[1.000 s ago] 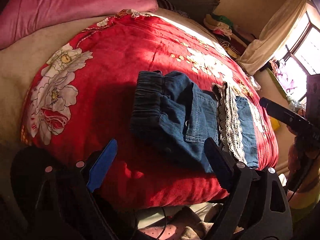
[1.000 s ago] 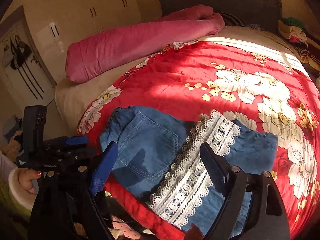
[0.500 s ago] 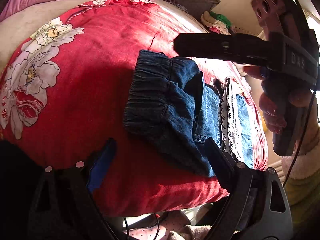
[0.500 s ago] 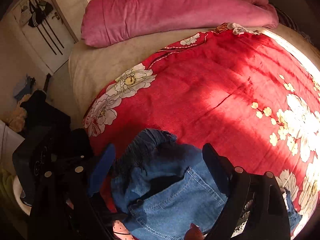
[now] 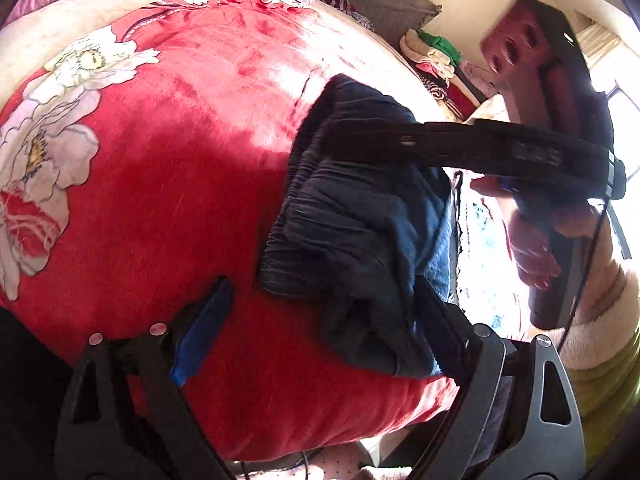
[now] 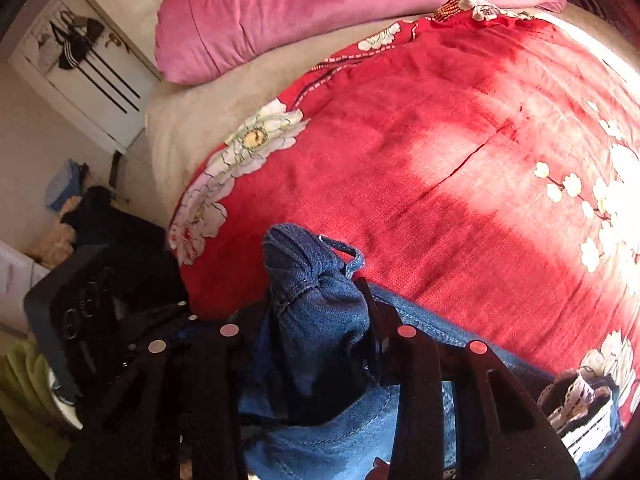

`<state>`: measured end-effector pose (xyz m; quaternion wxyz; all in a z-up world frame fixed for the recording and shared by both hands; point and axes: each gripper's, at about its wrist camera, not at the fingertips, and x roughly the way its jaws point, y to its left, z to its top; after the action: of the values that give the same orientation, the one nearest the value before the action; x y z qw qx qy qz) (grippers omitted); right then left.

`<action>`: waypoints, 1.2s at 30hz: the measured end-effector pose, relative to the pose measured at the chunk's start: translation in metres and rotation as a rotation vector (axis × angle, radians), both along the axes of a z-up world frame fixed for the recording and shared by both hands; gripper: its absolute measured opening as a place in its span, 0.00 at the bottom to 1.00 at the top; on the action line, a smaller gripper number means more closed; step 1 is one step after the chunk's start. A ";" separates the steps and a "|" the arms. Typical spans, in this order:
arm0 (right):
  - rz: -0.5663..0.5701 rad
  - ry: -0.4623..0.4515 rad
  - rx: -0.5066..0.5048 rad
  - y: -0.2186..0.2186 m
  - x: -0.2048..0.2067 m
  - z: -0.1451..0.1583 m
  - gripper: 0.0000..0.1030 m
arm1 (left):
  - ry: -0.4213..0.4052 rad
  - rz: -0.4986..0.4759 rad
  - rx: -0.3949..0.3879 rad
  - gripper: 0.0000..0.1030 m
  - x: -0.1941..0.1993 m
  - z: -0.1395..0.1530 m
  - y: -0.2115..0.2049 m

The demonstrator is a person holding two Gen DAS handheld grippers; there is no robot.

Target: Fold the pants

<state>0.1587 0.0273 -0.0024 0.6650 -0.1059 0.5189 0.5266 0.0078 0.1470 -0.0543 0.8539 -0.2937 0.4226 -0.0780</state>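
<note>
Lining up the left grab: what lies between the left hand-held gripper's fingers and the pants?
In the left wrist view, only bare red blanket separates the open left hand-held gripper from the pants; its right finger already overlaps the denim.

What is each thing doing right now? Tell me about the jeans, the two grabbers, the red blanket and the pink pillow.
Jeans: partly folded, waistband end bunched and pinched.
Right gripper: shut on the jeans' waistband.
Left gripper: open, near corner of the jeans between its fingers.
Red blanket: spread flat on the bed, part sunlit.
Pink pillow: lying along the head of the bed.
</note>
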 end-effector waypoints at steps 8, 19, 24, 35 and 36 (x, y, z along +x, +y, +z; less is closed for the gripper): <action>-0.054 -0.013 0.147 -0.057 -0.001 0.043 0.34 | -0.069 -0.098 -0.107 0.53 0.017 0.028 -0.023; -0.222 -0.058 0.233 -0.182 0.010 0.057 0.34 | -0.125 -0.263 0.042 0.52 0.038 0.076 -0.129; -0.306 -0.022 0.231 -0.231 0.012 0.036 0.38 | -0.099 -0.327 0.082 0.53 0.047 0.069 -0.172; -0.480 -0.007 0.268 -0.308 0.001 0.013 0.56 | -0.058 -0.447 0.117 0.58 0.039 0.049 -0.217; -0.483 -0.018 0.265 -0.310 -0.001 0.014 0.56 | -0.060 -0.457 0.125 0.58 0.037 0.048 -0.219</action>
<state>0.1579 -0.2826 0.0119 0.7840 0.1042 0.4498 0.4149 0.0444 -0.0725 -0.0062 0.8427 -0.1346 0.4565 -0.2517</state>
